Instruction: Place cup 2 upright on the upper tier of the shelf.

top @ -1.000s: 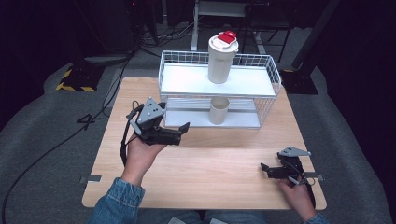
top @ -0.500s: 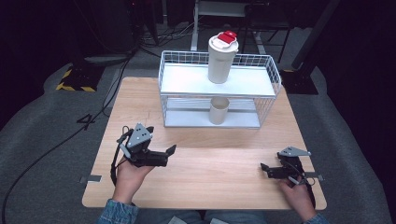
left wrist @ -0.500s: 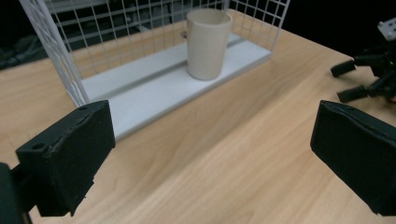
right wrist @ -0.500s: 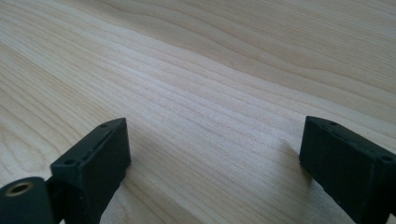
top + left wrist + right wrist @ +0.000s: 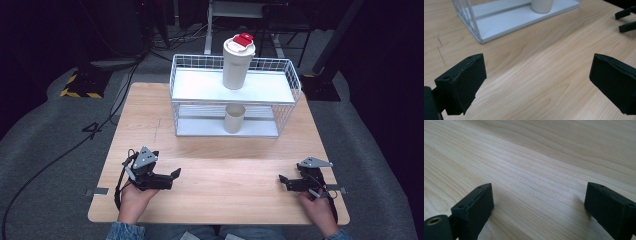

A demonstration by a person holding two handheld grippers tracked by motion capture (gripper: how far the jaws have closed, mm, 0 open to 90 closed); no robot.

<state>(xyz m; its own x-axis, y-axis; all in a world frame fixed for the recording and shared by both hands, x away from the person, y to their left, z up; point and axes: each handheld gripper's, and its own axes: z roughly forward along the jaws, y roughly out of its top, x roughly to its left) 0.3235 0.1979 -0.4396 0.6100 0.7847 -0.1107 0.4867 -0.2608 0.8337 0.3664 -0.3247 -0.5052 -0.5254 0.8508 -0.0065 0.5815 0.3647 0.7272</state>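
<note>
A tall white tumbler (image 5: 238, 62) with a red lid stands on the upper shelf of a white wire rack (image 5: 195, 85). A small white cup (image 5: 233, 118) sits on the rack's lower shelf; its base shows as the cup (image 5: 542, 5) in the left gripper view. My left gripper (image 5: 174, 176) rests open near the table's front left, jaws wide apart over bare wood, pointing right. My right gripper (image 5: 282, 181) lies open at the front right, pointing left, and appears far off as the right gripper (image 5: 625, 19) in the left gripper view. Neither gripper holds anything.
The wooden table (image 5: 230, 165) has open wood between the grippers and the rack. The rack's lower shelf (image 5: 506, 20) lies ahead of the left gripper. Cables and a stand (image 5: 210, 20) sit on the grey floor behind the table.
My left gripper has dropped from in front of the rack toward the table's front left and now rests low on the wood. The right gripper has stayed in place.
</note>
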